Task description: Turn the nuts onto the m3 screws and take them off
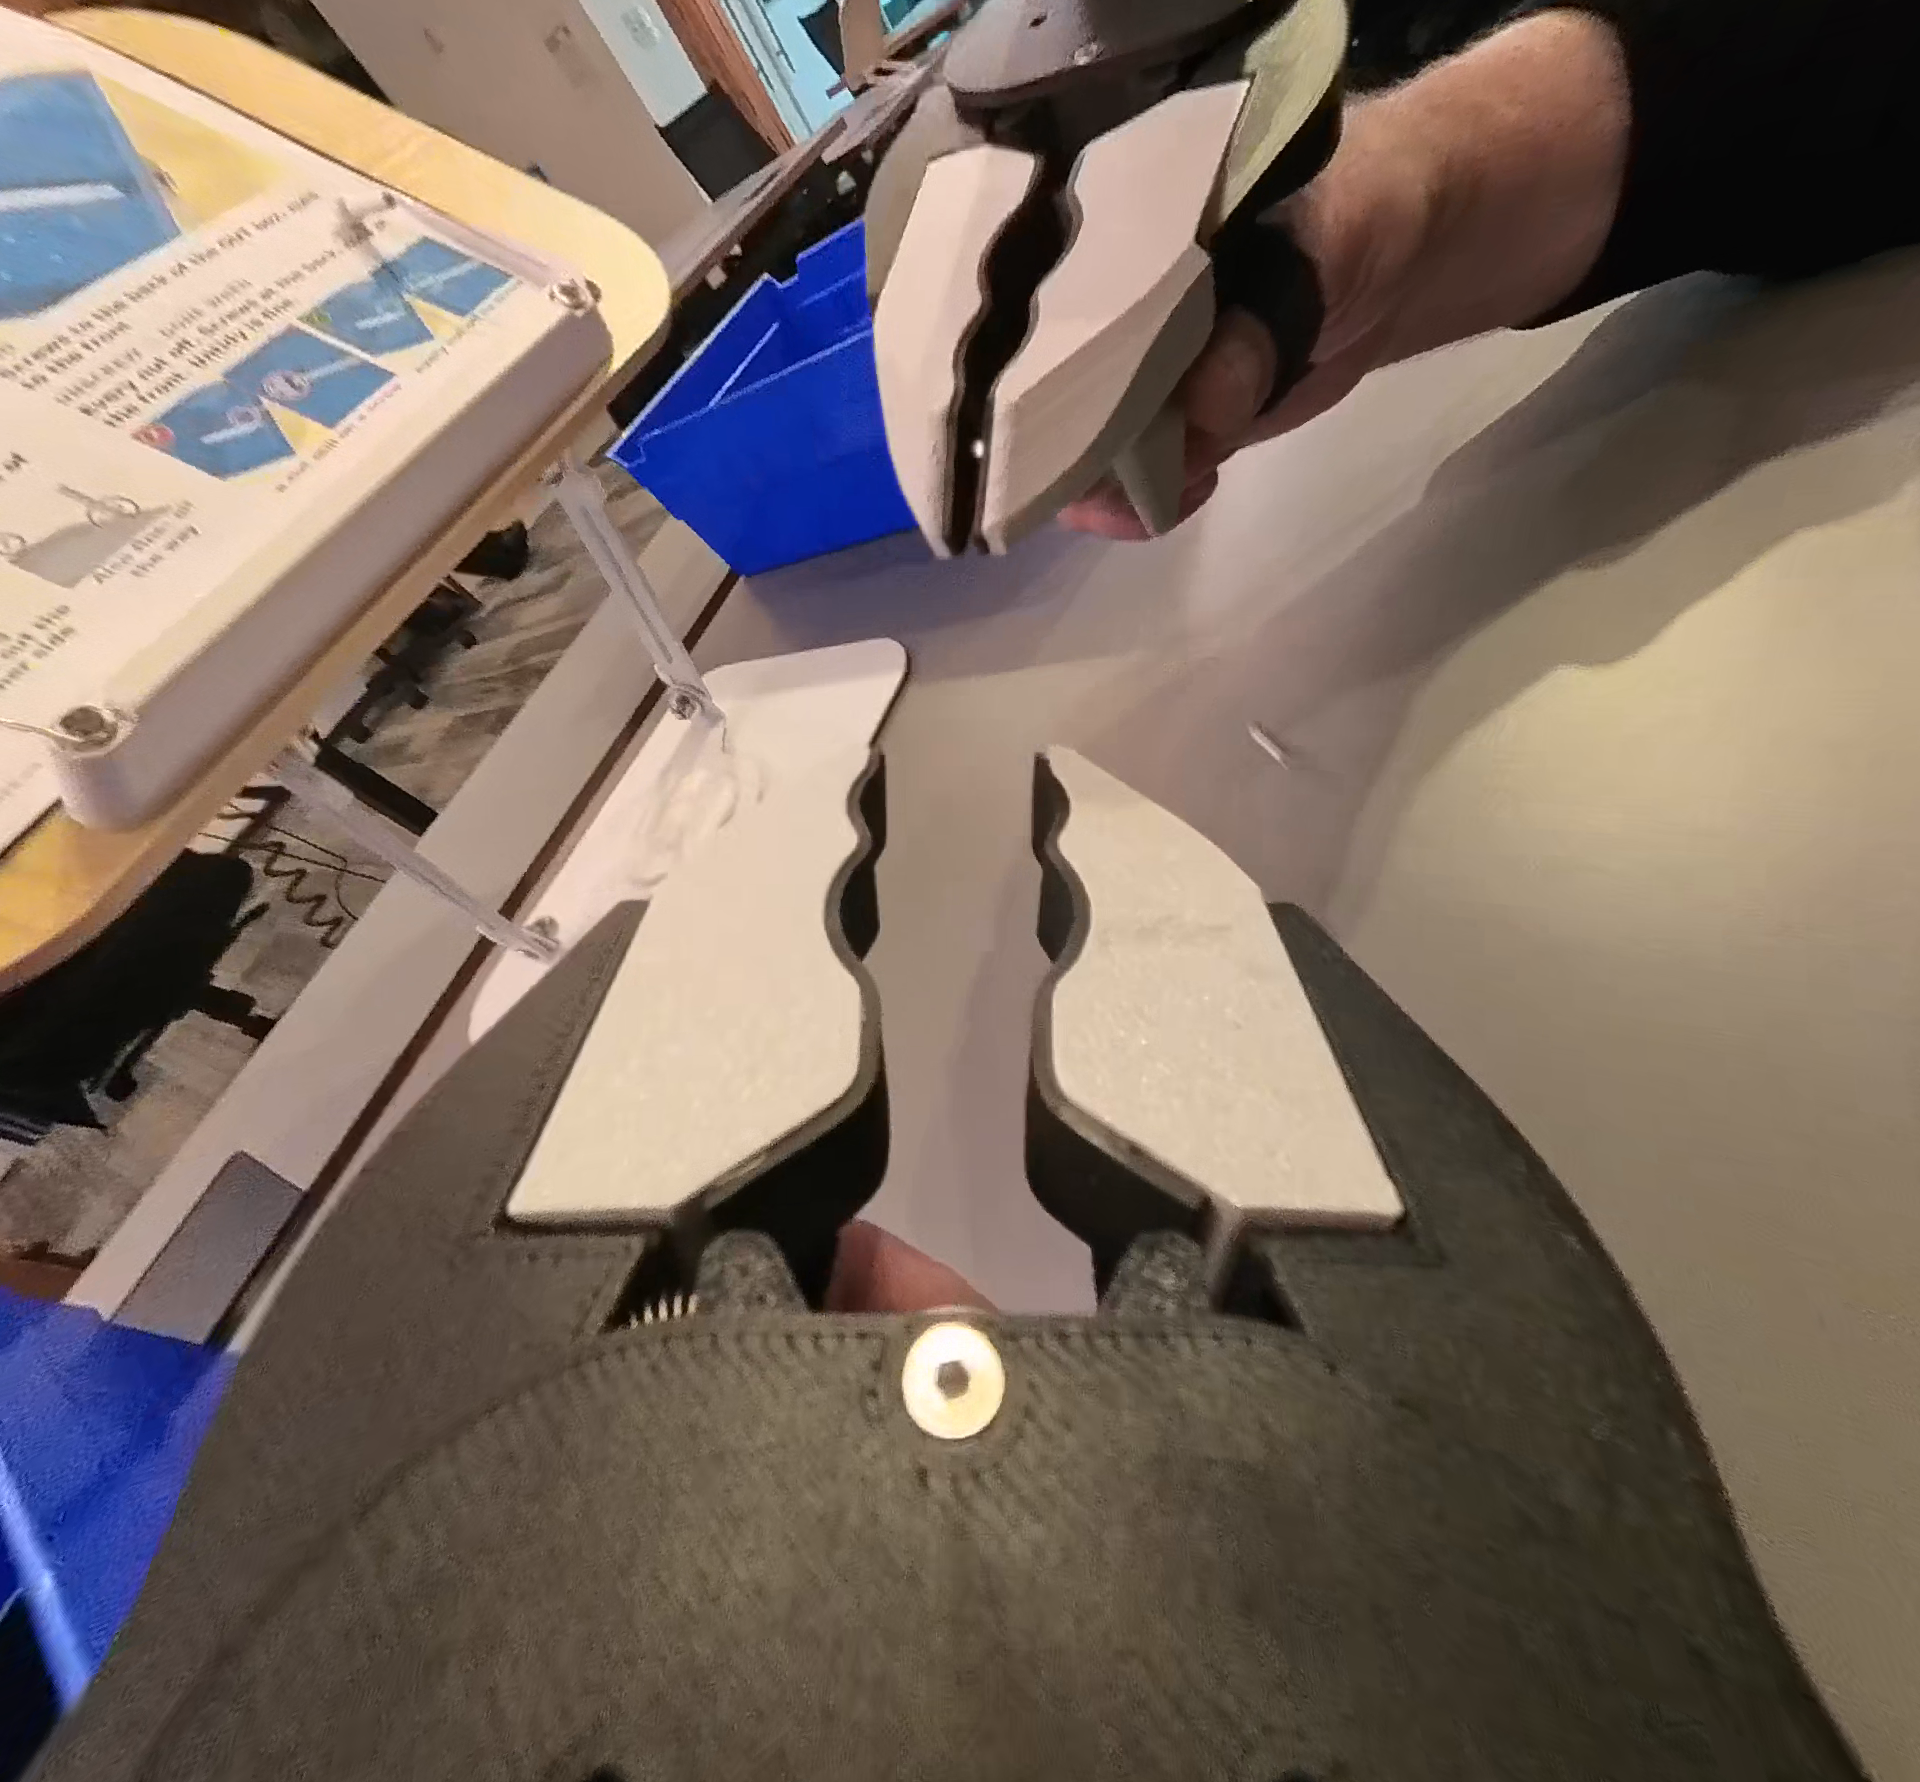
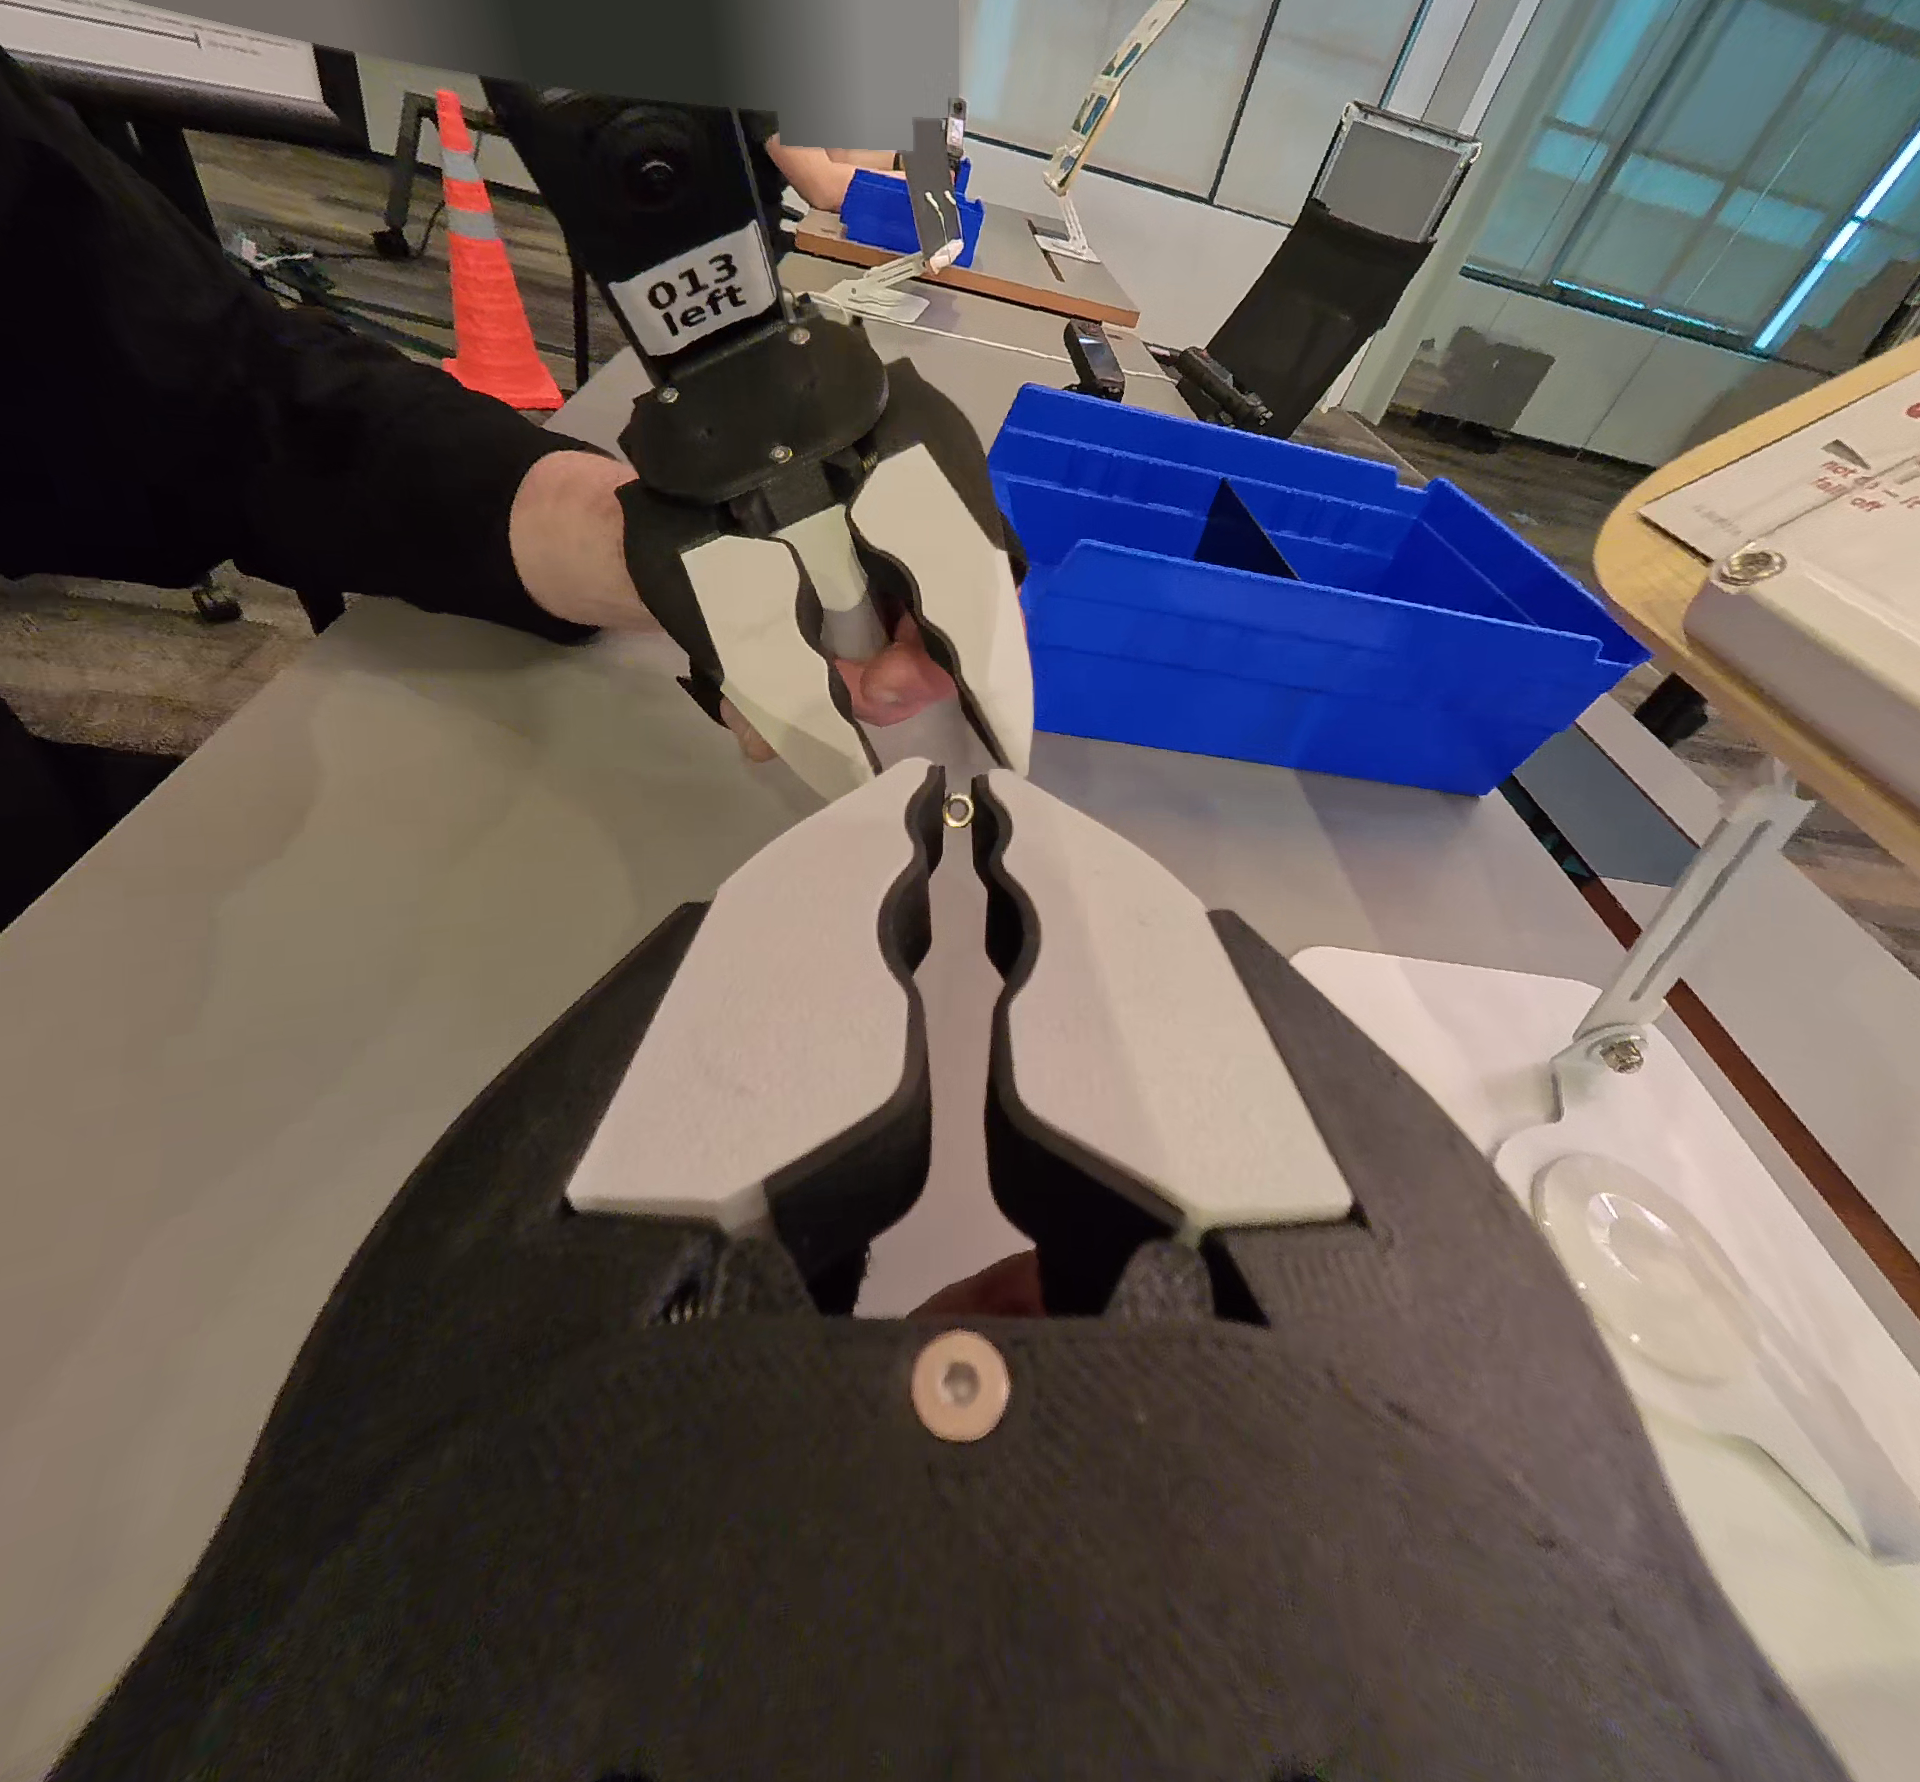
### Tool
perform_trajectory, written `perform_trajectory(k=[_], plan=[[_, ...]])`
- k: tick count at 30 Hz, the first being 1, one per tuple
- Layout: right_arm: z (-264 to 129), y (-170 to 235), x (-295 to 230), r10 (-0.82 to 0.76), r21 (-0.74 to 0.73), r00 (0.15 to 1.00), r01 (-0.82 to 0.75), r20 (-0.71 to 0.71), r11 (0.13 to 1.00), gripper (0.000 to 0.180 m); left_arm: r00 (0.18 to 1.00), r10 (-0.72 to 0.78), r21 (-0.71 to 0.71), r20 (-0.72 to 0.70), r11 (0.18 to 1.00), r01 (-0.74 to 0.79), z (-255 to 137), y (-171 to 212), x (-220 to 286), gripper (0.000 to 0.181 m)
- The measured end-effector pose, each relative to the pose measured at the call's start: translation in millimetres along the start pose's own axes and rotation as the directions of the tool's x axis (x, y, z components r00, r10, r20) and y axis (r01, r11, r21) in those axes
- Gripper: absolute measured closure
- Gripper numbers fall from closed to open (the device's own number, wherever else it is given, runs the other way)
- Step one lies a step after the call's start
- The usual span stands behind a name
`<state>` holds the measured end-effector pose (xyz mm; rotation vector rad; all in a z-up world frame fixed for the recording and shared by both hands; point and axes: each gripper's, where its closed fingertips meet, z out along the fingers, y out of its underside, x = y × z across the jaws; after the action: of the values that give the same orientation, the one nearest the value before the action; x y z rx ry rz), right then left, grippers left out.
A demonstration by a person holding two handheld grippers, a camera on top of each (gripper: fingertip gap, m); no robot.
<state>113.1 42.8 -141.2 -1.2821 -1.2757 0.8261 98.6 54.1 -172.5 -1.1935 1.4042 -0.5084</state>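
Nearest the lens, in the right wrist view: right gripper, jaws nearly closed, tips pinching a small brass-coloured nut held on edge with its bore facing the camera. Just beyond, at 12 o'clock, left gripper tip to tip with it, jaws parted and holding nothing. Seen from the left wrist view, same story: left gripper agape over bare grey table; right gripper at 12 o'clock, tips pressed together, the nut a bright speck between them.

Blue bin at 1 o'clock behind the tips, black divider inside. Tilted board with printed sheet at 10 o'clock in the left view, on a slotted stand. Thin silver sliver on the table at 1 o'clock of the left tips, possibly a screw; too small to tell.

Step in hand, judging by this: nut secured, no screw yet gripped. Next move likely calls for fetching a screw with the free left jaws, gripping it by the head, then lining the thread dead straight with the bore. Small parts; cross-threading or a dropped nut the risk.
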Motion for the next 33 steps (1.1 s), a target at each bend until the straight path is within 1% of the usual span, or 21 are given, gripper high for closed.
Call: perform_trajectory(k=[6, 9, 12, 15, 18, 22, 24, 29, 30, 31, 32, 33], plan=[[-16, 9, 7, 0.031, -0.01, 0.999, -0.031, -0.036, 0.999, 0.175, 0.997, -0.03, -0.049, -0.071, 0.998, 0.026, 10, 9, 15, 0.155], [-27, 15, 10, 0.043, -0.018, 0.997, -0.044, -0.059, 0.999, 0.175, 0.987, -0.05, -0.06, -0.15, 0.997, 0.042, 20, 4, 35, 0.15], [-40, 20, 12, 0.048, -0.032, 0.995, -0.051, -0.084, 0.998, 0.175, 0.975, -0.026, -0.114, -0.221, 0.993, 0.001, 36, 10, 55, 0.146], [-53, 23, 15, 0.059, -0.031, 0.992, -0.063, -0.11, 0.998, 0.175, 0.959, -0.002, -0.183, -0.283, 0.982, -0.052, 51, 20, 71, 0.147], [-64, 27, 15, 0.067, -0.032, 0.99, -0.072, -0.122, 0.997, 0.175, 0.942, 0.028, -0.205, -0.333, 0.974, -0.101, 68, 23, 79, 0.15], [-74, 32, 15, 0.07, -0.04, 0.989, -0.075, -0.133, 0.996, 0.175, 0.901, 0.041, -0.199, -0.431, 0.97, -0.14, 96, 19, 83, 0.151], [-81, 30, 18, 0.064, -0.035, 0.987, -0.07, -0.147, 0.997, 0.175, 0.88, 0.064, -0.175, -0.47, 0.971, -0.164, 109, 14, 83, 0.153], [-96, 27, 24, 0.068, -0.012, 0.983, -0.071, -0.172, 0.997, 0.175, 0.81, 0.001, -0.258, -0.587, 0.948, -0.188, 131, 26, 86, 0.158], [-97, 27, 24, 0.069, -0.01, 0.983, -0.071, -0.172, 0.997, 0.175, 0.786, -0.028, -0.293, -0.618, 0.936, -0.197, 132, 32, 89, 0.159], [-98, 27, 24, 0.067, -0.011, 0.983, -0.07, -0.172, 0.997, 0.175, 0.759, -0.07, -0.303, -0.648, 0.937, -0.172, 133, 31, 93, 0.163], [-99, 27, 24, 0.065, -0.011, 0.983, -0.068, -0.172, 0.998, 0.175, 0.753, -0.089, -0.318, -0.651, 0.934, -0.164, 135, 32, 92, 0.163], [-99, 26, 24, 0.064, -0.008, 0.983, -0.067, -0.173, 0.998, 0.175, 0.752, -0.097, -0.322, -0.652, 0.933, -0.158, 138, 32, 91, 0.167]])
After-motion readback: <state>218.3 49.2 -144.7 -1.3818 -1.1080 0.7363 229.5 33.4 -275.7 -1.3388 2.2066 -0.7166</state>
